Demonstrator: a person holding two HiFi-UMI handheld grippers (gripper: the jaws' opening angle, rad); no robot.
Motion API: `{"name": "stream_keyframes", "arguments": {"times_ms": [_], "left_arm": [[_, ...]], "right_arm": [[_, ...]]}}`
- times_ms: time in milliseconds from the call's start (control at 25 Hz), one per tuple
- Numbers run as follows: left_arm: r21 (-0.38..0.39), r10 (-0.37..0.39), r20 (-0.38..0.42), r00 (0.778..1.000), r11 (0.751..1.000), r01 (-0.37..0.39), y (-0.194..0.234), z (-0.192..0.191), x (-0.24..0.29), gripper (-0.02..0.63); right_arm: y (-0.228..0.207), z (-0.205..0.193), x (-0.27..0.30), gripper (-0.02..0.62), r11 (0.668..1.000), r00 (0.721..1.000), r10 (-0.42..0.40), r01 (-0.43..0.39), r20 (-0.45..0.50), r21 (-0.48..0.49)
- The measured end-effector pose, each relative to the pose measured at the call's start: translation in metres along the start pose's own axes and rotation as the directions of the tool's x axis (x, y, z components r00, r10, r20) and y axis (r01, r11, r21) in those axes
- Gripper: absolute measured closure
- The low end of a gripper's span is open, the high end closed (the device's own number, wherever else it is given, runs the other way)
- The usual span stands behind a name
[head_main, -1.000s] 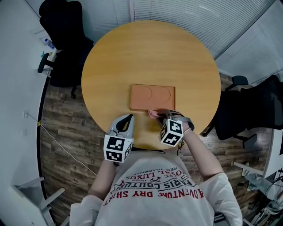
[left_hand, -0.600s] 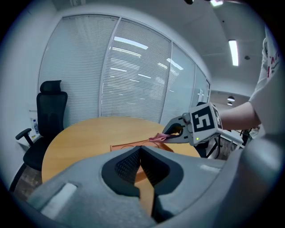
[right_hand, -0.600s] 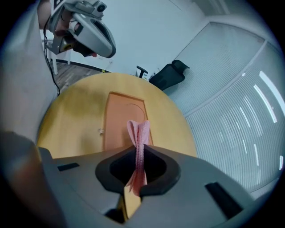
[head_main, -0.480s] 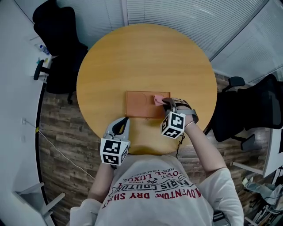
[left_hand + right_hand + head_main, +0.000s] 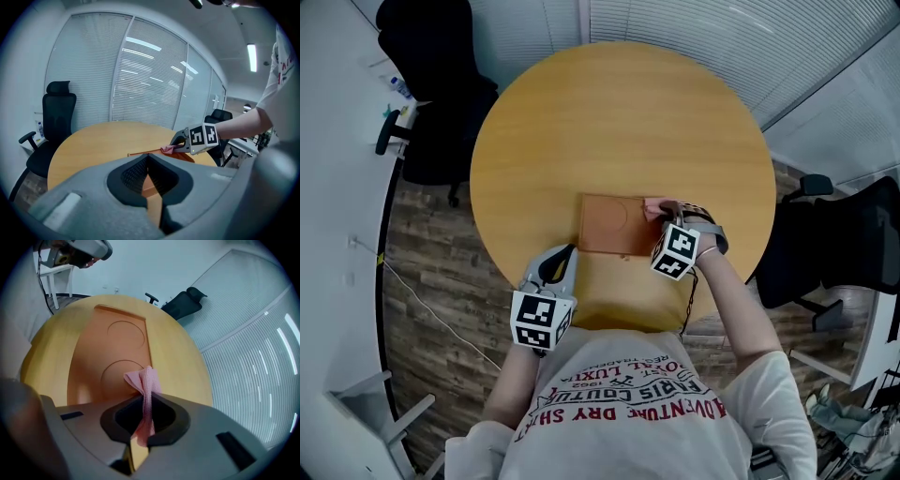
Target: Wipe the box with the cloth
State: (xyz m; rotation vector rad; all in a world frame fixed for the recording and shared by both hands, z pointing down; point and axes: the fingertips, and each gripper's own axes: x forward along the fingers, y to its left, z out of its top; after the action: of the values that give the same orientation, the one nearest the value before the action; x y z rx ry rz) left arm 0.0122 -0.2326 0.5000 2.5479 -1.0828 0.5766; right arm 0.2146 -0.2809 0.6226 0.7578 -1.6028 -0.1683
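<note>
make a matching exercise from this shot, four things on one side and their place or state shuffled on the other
Things
1 cloth
2 box
3 left gripper
4 table

Place or state
A lies flat, two circles on its top
B round, wood-coloured, bears the box
C pink, pinched in the right gripper
D shut, with nothing in it

Pairs: 1-C, 2-A, 3-D, 4-B
</note>
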Motion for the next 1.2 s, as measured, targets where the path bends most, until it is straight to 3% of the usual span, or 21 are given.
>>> {"name": "stream_keyframes", "arguments": {"times_ms": [680, 1200], "left_arm": [[0.020, -0.069, 0.040, 0.997, 0.997, 0.068, 0.001, 0.011, 0.007, 0.597], [0.019, -0.069, 0.036, 0.997, 0.997, 0.068, -0.008, 0.006, -0.001, 0.597]], "right_arm": [[0.013, 0.008, 0.001, 0.563, 0.996, 0.994, 0.090, -0.089, -0.062, 0.018], [0.043, 0.007, -0.022, 0.566, 0.984, 0.984, 0.176, -0.175, -0.021, 0.038]]}}
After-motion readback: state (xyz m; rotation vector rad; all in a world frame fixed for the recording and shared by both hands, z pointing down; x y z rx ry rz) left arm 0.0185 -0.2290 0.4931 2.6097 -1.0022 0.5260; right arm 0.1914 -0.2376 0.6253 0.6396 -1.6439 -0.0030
